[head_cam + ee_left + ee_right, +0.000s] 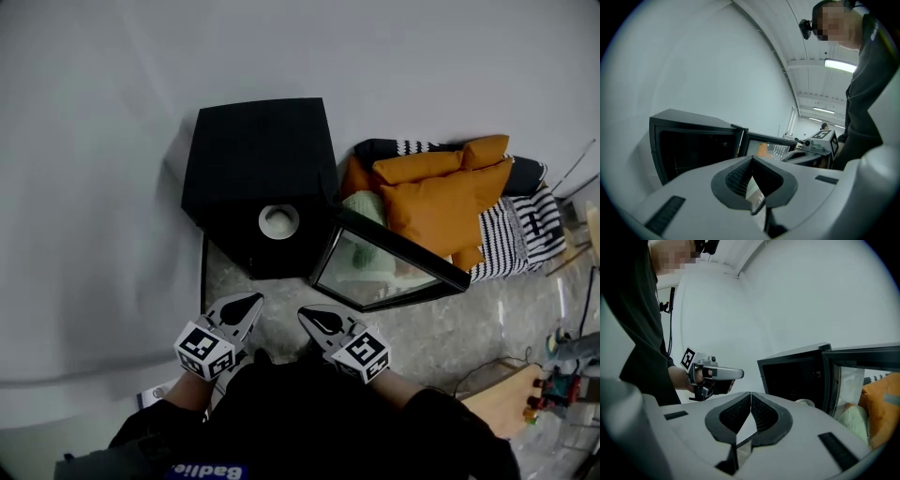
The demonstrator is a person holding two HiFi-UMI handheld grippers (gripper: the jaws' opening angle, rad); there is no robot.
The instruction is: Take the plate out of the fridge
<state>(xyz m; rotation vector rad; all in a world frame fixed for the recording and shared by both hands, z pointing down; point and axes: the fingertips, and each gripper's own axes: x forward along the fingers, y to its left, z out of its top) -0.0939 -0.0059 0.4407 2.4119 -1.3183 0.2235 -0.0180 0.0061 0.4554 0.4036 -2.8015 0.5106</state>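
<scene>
Spotted plate (pixel 278 221) inside the open fridge (pixel 258 155), far ahead, midway between left gripper (pixel 247 304) and right gripper (pixel 312 318); both jaws closed, empty.

The fridge (pixel 258 159) stands open, its glass door (pixel 384 267) flanking the right.

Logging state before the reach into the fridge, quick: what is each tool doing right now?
Left tool: closed, holding nothing.
Right tool: closed, holding nothing.
</scene>
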